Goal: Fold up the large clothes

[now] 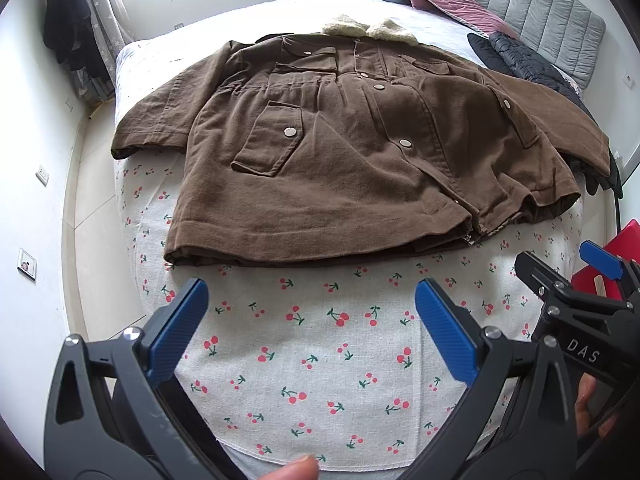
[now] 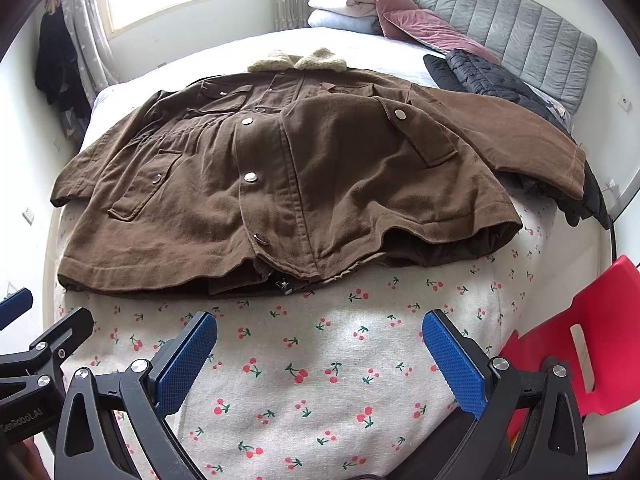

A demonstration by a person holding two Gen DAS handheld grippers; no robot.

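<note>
A large brown coat (image 1: 352, 148) with a cream fleece collar (image 1: 368, 28) lies flat, front up, on a bed (image 1: 312, 360) covered by a cherry-print cloth. Both sleeves are spread to the sides. It also shows in the right wrist view (image 2: 280, 184). My left gripper (image 1: 312, 292) is open and empty, hovering over the cloth just short of the coat's hem. My right gripper (image 2: 320, 328) is open and empty too, near the hem's middle. The right gripper's tip shows at the right edge of the left wrist view (image 1: 560, 276).
A black puffer jacket (image 2: 492, 76) lies at the bed's right side under the coat's right sleeve. Pink pillows (image 2: 416, 20) and folded bedding (image 2: 344, 10) sit by the grey headboard (image 2: 520, 28). A red chair (image 2: 576, 344) stands at the right. Dark clothes (image 1: 68, 28) hang by the window.
</note>
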